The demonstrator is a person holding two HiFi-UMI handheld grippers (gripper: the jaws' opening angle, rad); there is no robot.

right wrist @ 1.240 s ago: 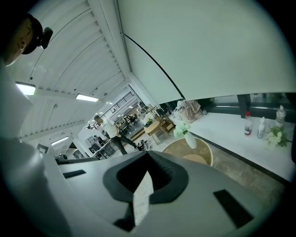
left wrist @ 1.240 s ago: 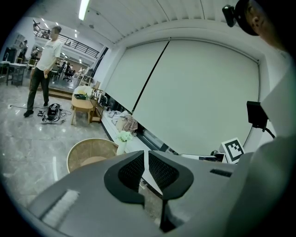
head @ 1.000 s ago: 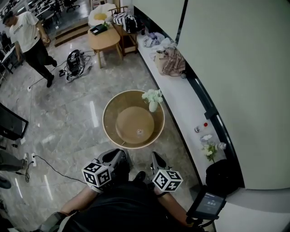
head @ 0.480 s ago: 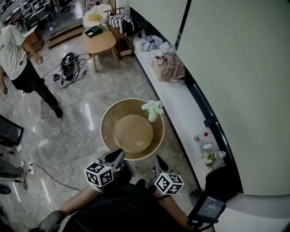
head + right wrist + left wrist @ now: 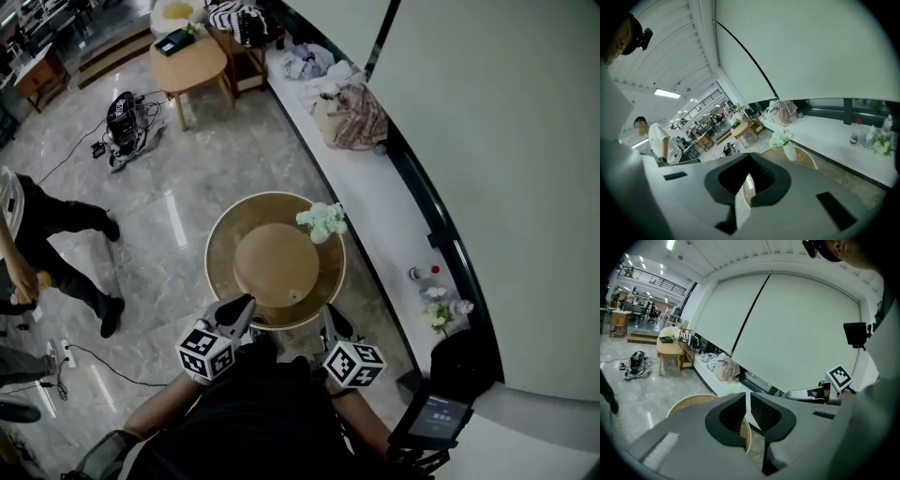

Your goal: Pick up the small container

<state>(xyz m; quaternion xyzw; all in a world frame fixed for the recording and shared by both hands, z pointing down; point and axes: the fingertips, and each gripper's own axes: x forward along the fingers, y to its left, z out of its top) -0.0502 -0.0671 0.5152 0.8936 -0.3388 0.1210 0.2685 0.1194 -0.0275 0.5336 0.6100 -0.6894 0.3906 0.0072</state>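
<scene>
Took the small container (image 5: 294, 296) for the pale speck on the near edge of the raised middle disc of the round wooden bench (image 5: 221, 239); too small to make out more. Saw a white vase of pale flowers (image 5: 322, 221) at the far right of the same bench, well apart from the speck. Found the left tool (image 5: 236, 313) in line with the bench's near rim, left of the speck, and the right tool (image 5: 330, 324) near the rim to its right, neither touching it. Read the left tool's jaws, in its own view, as closed to a thin slit with nothing between them, and the right tool's as likewise drawn together and empty. Noted a person's legs (image 5: 61, 246) on the marble floor (image 5: 159, 211) at the left and small bottles (image 5: 424, 273) on the white ledge (image 5: 375, 192) at the right, all clear of the work. Judged the step in hand as the approach, with no grasp begun. Reckoned the next move would call for opening one tool, lowering it around the speck and closing gently, without nudging so slight a thing off the disc.
</scene>
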